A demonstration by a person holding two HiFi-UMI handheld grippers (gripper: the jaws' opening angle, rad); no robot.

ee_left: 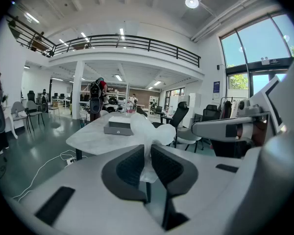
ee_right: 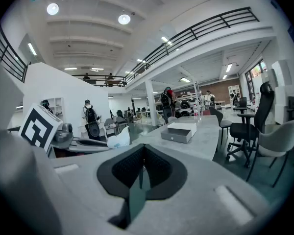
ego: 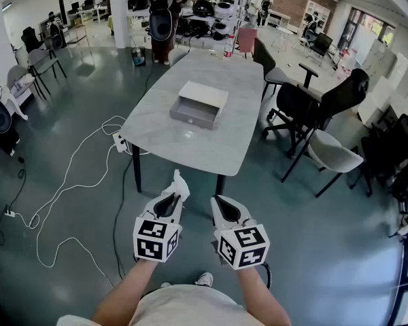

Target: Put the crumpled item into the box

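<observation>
A white crumpled item (ee_left: pixel 148 131) is pinched between the jaws of my left gripper (ee_left: pixel 148 153) and bulges out above them. In the head view the left gripper (ego: pixel 177 187) is held over the floor just short of the table's near end, with the crumpled item (ego: pixel 180 180) at its tip. My right gripper (ego: pixel 216 204) hangs beside it, shut and empty (ee_right: pixel 143 154). The grey box (ego: pixel 198 105), open at the top, sits in the middle of the pale table (ego: pixel 190 148), well ahead of both grippers. The right gripper view also shows the box (ee_right: pixel 179 131) and the crumpled item (ee_right: pixel 118 139).
Black office chairs (ego: pixel 313 107) and a grey chair (ego: pixel 332 156) stand right of the table. White cables (ego: pixel 75 175) and a power strip (ego: pixel 120 141) lie on the floor to the left. Desks, shelves and people fill the far end of the room.
</observation>
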